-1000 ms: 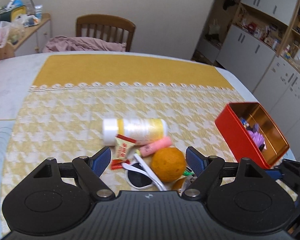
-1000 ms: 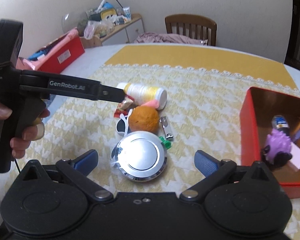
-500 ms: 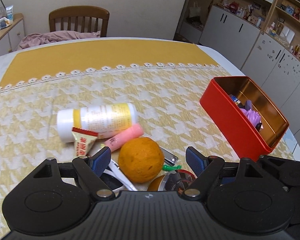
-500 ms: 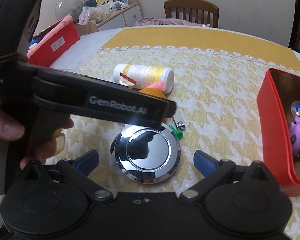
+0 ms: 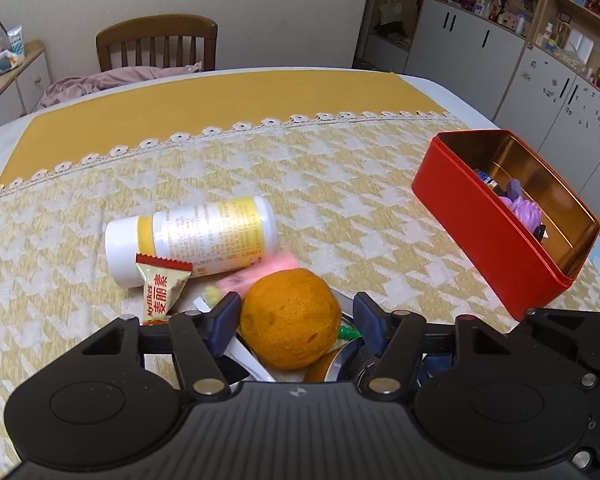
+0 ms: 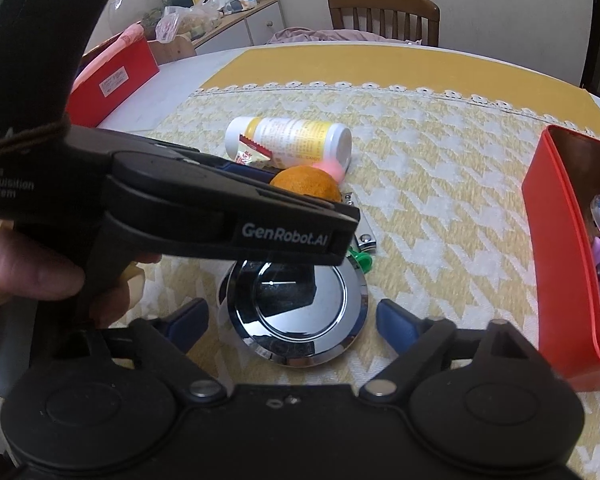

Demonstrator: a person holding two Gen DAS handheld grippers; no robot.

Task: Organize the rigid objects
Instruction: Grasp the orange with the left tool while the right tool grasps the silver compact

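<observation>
An orange (image 5: 290,318) lies between the fingers of my left gripper (image 5: 294,314), whose jaws stand close on either side of it. I cannot tell whether they touch it. The orange also shows in the right wrist view (image 6: 306,183). My right gripper (image 6: 292,318) is open around a round chrome lid (image 6: 294,312) on the cloth. A white and yellow bottle (image 5: 192,236), a candy wrapper (image 5: 162,288) and a pink tube (image 5: 256,276) lie beside the orange. A red tin (image 5: 480,232) holds a purple toy (image 5: 520,210).
Nail clippers (image 6: 362,232) and a green piece (image 6: 360,258) lie by the lid. White sunglasses (image 5: 240,358) lie under my left gripper. A wooden chair (image 5: 156,42) stands behind the table. A red box (image 6: 112,80) sits at the far left.
My left gripper has moved forward and its fingers have narrowed around the orange. My right gripper has moved closer to the chrome lid.
</observation>
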